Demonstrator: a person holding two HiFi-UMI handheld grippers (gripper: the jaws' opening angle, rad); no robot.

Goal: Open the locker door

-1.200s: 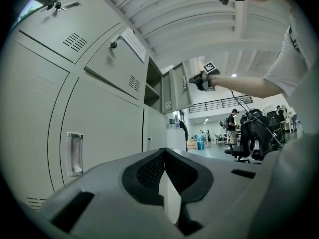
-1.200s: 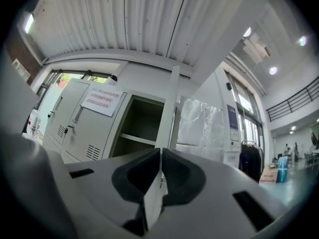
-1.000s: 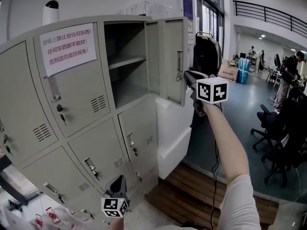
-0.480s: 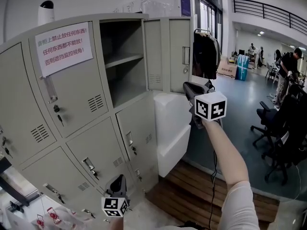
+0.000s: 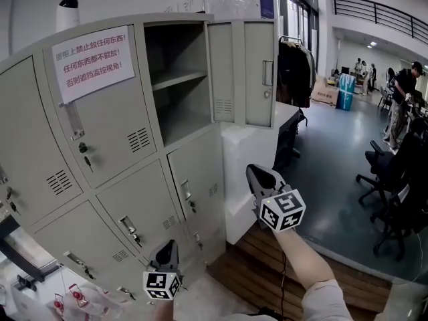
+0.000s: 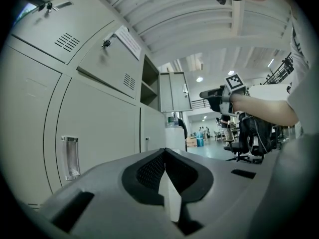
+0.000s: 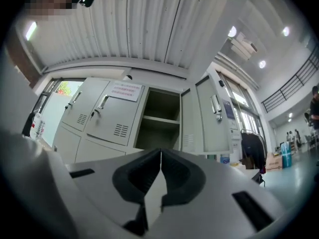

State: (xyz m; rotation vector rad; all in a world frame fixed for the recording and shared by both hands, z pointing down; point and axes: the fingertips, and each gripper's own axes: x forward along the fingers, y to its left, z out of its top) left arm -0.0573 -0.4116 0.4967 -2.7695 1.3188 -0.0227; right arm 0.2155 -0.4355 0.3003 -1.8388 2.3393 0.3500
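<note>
The grey locker bank point(image 5: 127, 179) fills the left of the head view. Its top right door point(image 5: 244, 72) stands swung wide open, showing an empty compartment with one shelf point(image 5: 179, 79). My right gripper point(image 5: 257, 176) is shut and empty, lowered well below the open door and apart from it. In the right gripper view the open compartment point(image 7: 159, 118) and door point(image 7: 212, 118) lie ahead. My left gripper point(image 5: 167, 251) hangs low before the bottom lockers, shut with nothing in it. The left gripper view shows the open door point(image 6: 175, 91) and the right gripper point(image 6: 219, 96).
A paper notice point(image 5: 92, 63) is taped to the neighbouring upper door. A white cabinet point(image 5: 251, 172) stands right of the lockers over a wooden step point(image 5: 314, 246). Office chairs point(image 5: 394, 192) and people point(image 5: 401, 92) are at the far right. Dark coats point(image 5: 294, 72) hang behind the door.
My right gripper has come away from the open door's edge and dropped down toward me. The door has swung wider. The left gripper has stayed put.
</note>
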